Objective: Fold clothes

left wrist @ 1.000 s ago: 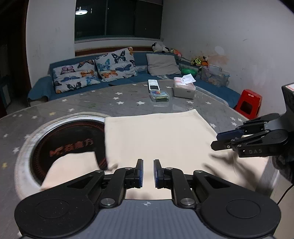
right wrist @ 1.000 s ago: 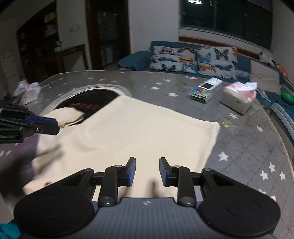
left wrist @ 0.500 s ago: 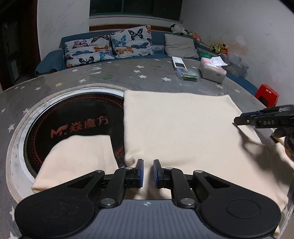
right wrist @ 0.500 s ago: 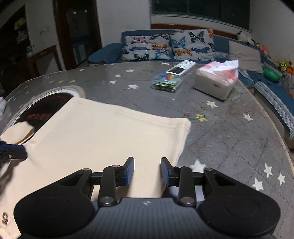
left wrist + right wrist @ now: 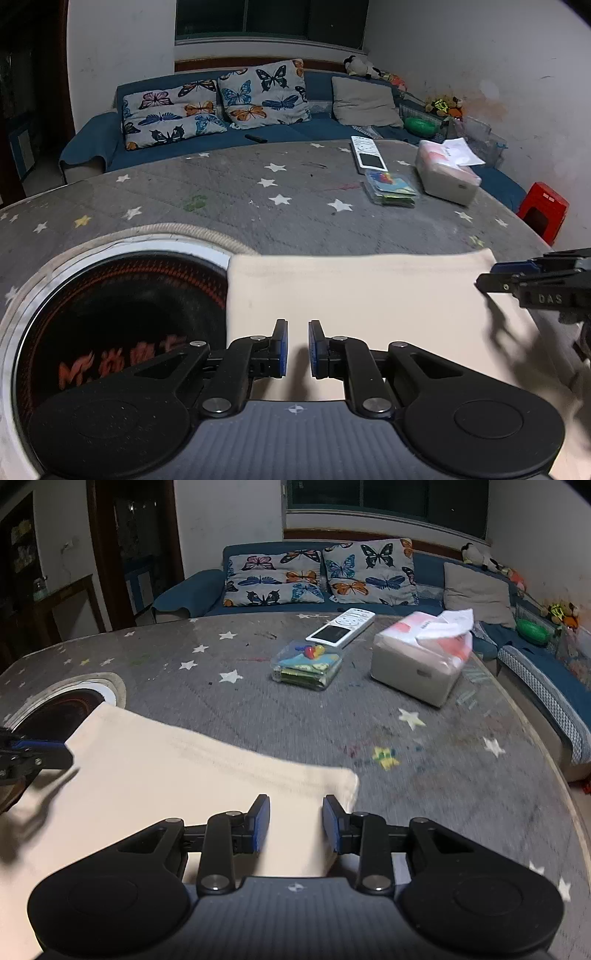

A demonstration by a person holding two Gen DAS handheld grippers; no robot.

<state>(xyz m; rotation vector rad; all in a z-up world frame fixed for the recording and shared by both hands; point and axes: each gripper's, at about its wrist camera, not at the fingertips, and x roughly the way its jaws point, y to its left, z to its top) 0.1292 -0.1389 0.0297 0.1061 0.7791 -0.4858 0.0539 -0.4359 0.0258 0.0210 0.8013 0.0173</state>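
A cream cloth (image 5: pixel 354 295) lies flat on the grey starred surface (image 5: pixel 258 199), directly under and ahead of both hand-held grippers. The left hand-held gripper (image 5: pixel 295 347) hovers over the cloth's near part with its blue-padded fingers a narrow gap apart, nothing between them. To its left the cloth's edge overlaps a round dark burner (image 5: pixel 110 317) sunk into the surface. Off to its right, the right hand-held gripper (image 5: pixel 517 280) reaches in over the cloth's far right corner.

In the right wrist view, the right hand-held gripper (image 5: pixel 295 823) has its fingers spread wider, empty, above the cloth (image 5: pixel 166 775) near its right corner; the right finger sits just beside that corner's edge. The left hand-held gripper (image 5: pixel 33 757) shows at the far left, by the cloth's left end.

Ahead of both, well apart from the cloth, stand a clear box (image 5: pixel 306 664), a remote (image 5: pixel 340 627) and a tissue box (image 5: pixel 421 661). Beyond the surface is a blue sofa (image 5: pixel 280 133) with butterfly cushions (image 5: pixel 218 103).
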